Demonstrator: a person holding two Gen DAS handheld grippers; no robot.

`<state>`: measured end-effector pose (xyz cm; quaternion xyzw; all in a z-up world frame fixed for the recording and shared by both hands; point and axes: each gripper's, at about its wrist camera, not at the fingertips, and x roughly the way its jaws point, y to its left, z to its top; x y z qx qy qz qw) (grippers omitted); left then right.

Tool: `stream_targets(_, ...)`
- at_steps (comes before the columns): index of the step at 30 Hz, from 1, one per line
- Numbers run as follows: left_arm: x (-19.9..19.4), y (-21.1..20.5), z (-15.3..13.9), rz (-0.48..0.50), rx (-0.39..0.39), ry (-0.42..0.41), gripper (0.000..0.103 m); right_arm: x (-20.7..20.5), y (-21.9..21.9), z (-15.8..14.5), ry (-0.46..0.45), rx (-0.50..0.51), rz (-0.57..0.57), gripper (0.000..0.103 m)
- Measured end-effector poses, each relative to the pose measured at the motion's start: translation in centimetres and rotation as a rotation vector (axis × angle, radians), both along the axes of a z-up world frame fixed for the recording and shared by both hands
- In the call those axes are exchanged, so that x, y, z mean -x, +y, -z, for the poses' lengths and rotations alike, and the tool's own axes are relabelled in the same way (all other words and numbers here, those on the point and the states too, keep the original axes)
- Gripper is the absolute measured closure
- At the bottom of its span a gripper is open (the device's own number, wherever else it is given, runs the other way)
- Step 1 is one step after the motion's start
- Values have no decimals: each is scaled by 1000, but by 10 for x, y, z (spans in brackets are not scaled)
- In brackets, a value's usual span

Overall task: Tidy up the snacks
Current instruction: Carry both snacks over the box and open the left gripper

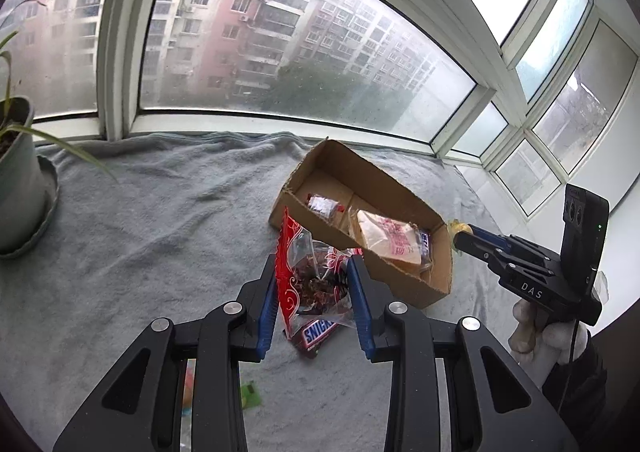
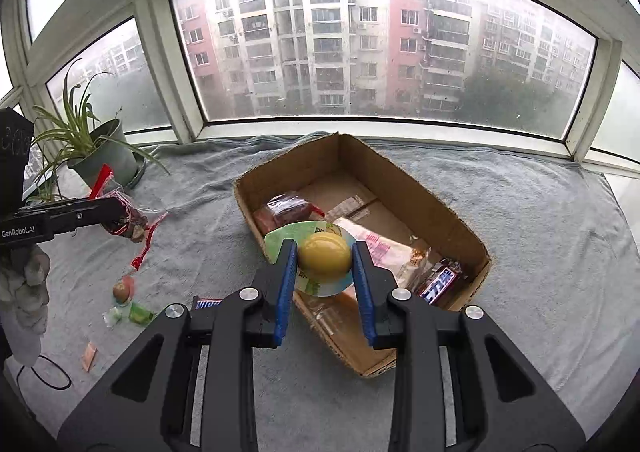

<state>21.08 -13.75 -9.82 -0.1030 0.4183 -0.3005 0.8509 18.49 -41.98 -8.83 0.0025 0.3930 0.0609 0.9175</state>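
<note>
A grey towel (image 2: 540, 220) covers the tabletop under the window, with a potted plant (image 2: 108, 156) at its far left. On the towel sits an open cardboard box (image 2: 400, 180) holding a pale wrapped cake (image 2: 384, 248), a dark red packet (image 2: 288, 206) and a chocolate bar (image 2: 440, 282). The left gripper (image 1: 314, 272) has its fingers closed on a red-edged clear bag of dark dried fruit (image 1: 308, 272), held above the towel just left of the box, over another chocolate bar (image 1: 318, 332). The right gripper (image 2: 325, 262) has its fingers pressed to both sides of a yellow jelly cup (image 2: 325, 262) (its foil lid faces away), over the box's near left wall. Small sweets (image 2: 128, 302) lie loose on the towel.
</note>
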Motion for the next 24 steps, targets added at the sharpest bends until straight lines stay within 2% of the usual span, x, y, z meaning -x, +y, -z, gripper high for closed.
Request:
stream_targets(11, -36, -53, -8, 59, -1, -29, 72, -38, -23, 11, 20, 33, 29, 74)
stream_targets(24, -68, -95, 12, 97, -12, -14, 78, -70, -42, 47, 86, 59, 64, 74)
